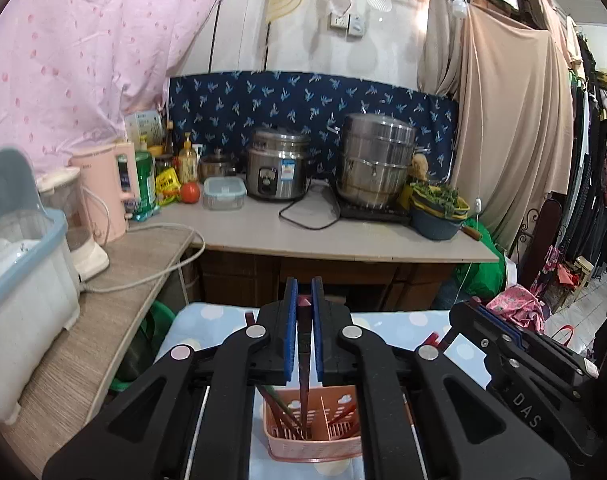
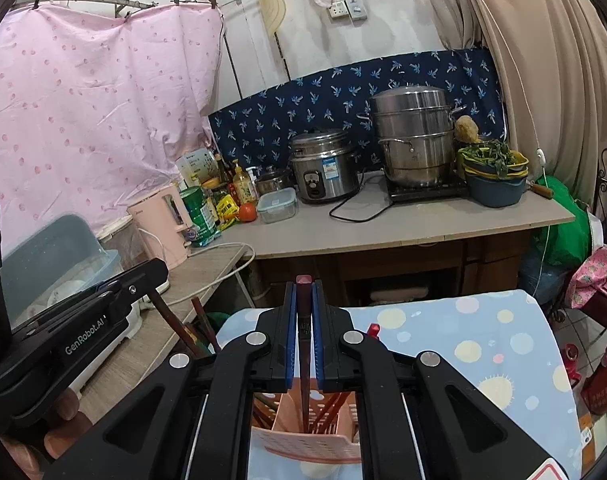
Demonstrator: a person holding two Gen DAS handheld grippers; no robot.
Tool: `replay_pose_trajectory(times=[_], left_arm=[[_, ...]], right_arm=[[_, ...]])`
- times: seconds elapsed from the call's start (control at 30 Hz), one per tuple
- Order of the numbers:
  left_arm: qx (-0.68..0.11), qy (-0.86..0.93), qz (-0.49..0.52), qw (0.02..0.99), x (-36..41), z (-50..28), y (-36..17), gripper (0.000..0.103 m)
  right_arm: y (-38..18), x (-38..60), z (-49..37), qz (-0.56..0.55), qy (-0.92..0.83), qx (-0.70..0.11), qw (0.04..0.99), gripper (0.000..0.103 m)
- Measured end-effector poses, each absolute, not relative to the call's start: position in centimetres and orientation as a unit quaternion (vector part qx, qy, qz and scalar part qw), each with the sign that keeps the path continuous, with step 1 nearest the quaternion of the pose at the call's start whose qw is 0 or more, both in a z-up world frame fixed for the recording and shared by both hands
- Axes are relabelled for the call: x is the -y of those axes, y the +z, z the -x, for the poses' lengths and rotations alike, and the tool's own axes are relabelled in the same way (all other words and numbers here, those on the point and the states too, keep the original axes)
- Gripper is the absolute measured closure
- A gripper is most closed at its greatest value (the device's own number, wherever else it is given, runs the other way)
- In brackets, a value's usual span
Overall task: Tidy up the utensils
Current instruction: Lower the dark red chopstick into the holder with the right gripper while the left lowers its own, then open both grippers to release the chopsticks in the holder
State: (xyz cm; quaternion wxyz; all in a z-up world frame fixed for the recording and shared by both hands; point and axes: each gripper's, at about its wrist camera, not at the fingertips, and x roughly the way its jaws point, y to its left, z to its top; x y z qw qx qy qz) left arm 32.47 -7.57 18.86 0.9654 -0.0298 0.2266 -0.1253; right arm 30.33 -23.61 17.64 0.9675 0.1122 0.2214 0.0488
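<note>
The left gripper [image 1: 303,300] is clamping a dark reddish-brown wooden chopstick [image 1: 304,360] between its blue-padded fingers [image 1: 290,328], holding it upright with its lower tip reaching down into a pink perforated plastic utensil basket [image 1: 315,440] at six o'clock in the left wrist view. More reddish-brown chopsticks [image 1: 277,410] are leaning in the basket's left compartment, and others are showing in the right one. The basket is sitting on a pale blue cloth with yellow and white dots [image 1: 207,316] that is covering the tabletop. The right gripper [image 2: 303,300] is likewise pinching a second dark reddish-brown chopstick [image 2: 304,344] upright, its end poking just above the fingertips and its lower part dropping toward the same basket, though which compartment it is entering is hard to tell. From the left wrist view the right gripper is appearing at three o'clock, just beside the left one; from the right wrist view the left gripper is appearing at nine o'clock. At twelve o'clock, well apart across a gap, a steel rice cooker [image 1: 277,166] and a stacked steel steamer pot [image 1: 375,160] are standing on a grey counter [image 1: 343,240] against a navy patterned cloth [image 1: 303,96].
</note>
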Motion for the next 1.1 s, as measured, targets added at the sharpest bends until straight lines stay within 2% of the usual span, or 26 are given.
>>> replay_pose_trajectory(times=[0.13,0.2,0.27,0.3,0.33,0.7,1.0,1.1], left_arm=[[-0.250,-0.133,0.042,0.958,7.2,-32.9,17.7,0.096],[-0.257,-0.136,0.047,0.956,7.1,-32.8,17.6,0.095],[-0.263,-0.133,0.047,0.954,7.1,-32.6,17.5,0.081],[-0.263,-0.132,0.047,0.955,7.2,-32.5,17.5,0.065],[-0.257,-0.128,0.045,0.957,7.1,-32.2,17.6,0.058],[-0.257,-0.113,0.018,0.960,7.3,-29.1,17.1,0.041],[-0.269,-0.110,0.010,0.957,6.2,-25.6,15.3,0.039],[-0.274,-0.107,0.012,0.956,5.5,-24.3,14.2,0.035]], right_arm=[[16.8,23.6,-30.4,-0.111,0.049,-0.233,0.965,0.095],[16.7,23.8,-30.2,-0.116,0.049,-0.234,0.964,0.089],[16.8,23.9,-29.8,-0.115,0.046,-0.230,0.965,0.079],[16.9,24.0,-29.6,-0.116,0.046,-0.227,0.966,0.073],[17.0,24.0,-29.2,-0.117,0.046,-0.223,0.967,0.070],[18.0,24.3,-25.6,-0.118,0.058,-0.210,0.969,0.060],[16.2,23.8,-20.9,-0.116,0.069,-0.219,0.966,0.057],[14.9,23.2,-19.0,-0.101,0.065,-0.230,0.966,0.056]])
